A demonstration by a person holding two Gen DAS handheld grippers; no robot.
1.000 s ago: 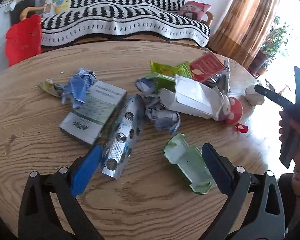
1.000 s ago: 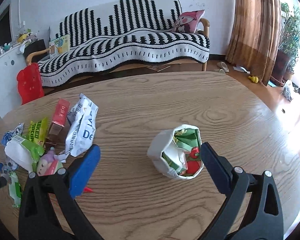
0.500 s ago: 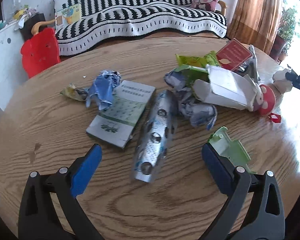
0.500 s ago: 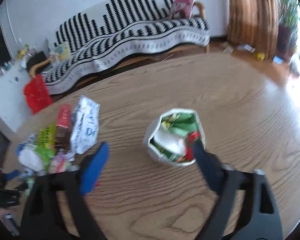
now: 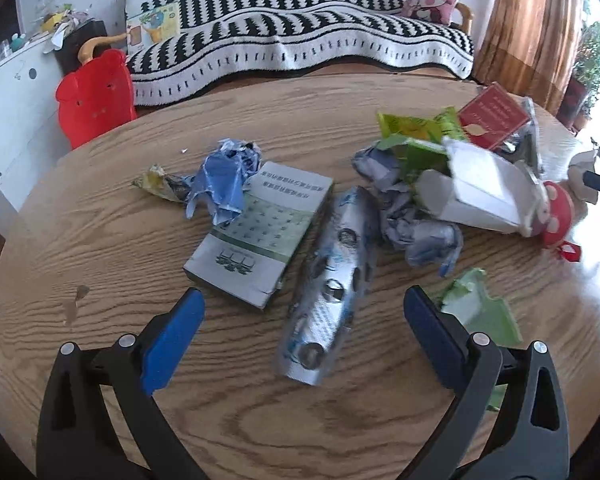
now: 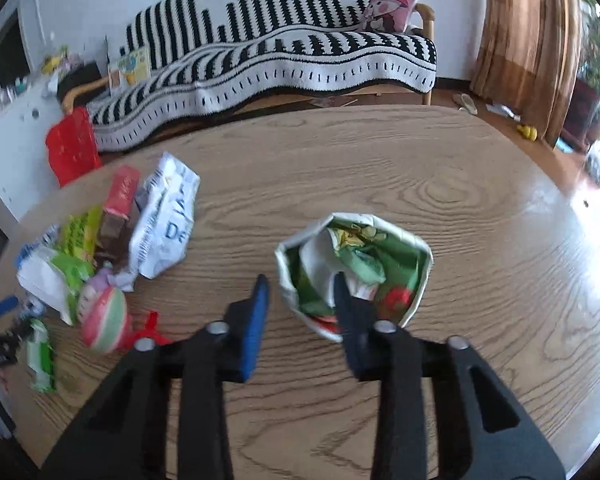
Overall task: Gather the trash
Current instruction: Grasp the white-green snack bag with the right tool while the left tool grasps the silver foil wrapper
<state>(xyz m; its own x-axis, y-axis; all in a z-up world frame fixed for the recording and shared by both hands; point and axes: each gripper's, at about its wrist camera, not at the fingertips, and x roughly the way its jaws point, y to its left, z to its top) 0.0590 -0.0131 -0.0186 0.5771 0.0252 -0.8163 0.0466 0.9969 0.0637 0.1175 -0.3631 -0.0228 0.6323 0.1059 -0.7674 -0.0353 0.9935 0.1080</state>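
In the left wrist view my left gripper (image 5: 300, 320) is open and empty, low over the round wooden table (image 5: 100, 240). A silver blister pack (image 5: 332, 292) lies between its fingers. Beside it lie a grey-green box (image 5: 264, 232), crumpled blue wrapper (image 5: 224, 180), white carton (image 5: 484, 196) and green torn card (image 5: 480, 316). In the right wrist view my right gripper (image 6: 300, 300) has closed partway on the near rim of a white paper bag (image 6: 380, 232) full of wrappers; left finger outside, right finger inside.
A trash pile lies at the table's left in the right wrist view: white foil bag (image 6: 164, 224), red box (image 6: 120, 192), pink-green ball (image 6: 104, 316). A striped sofa (image 6: 280, 52), red stool (image 6: 72, 148) and curtain (image 6: 528, 40) stand behind the table.
My left gripper drew back and centred on the blister pack. My right gripper moved onto the paper bag and its jaws narrowed around the near rim.
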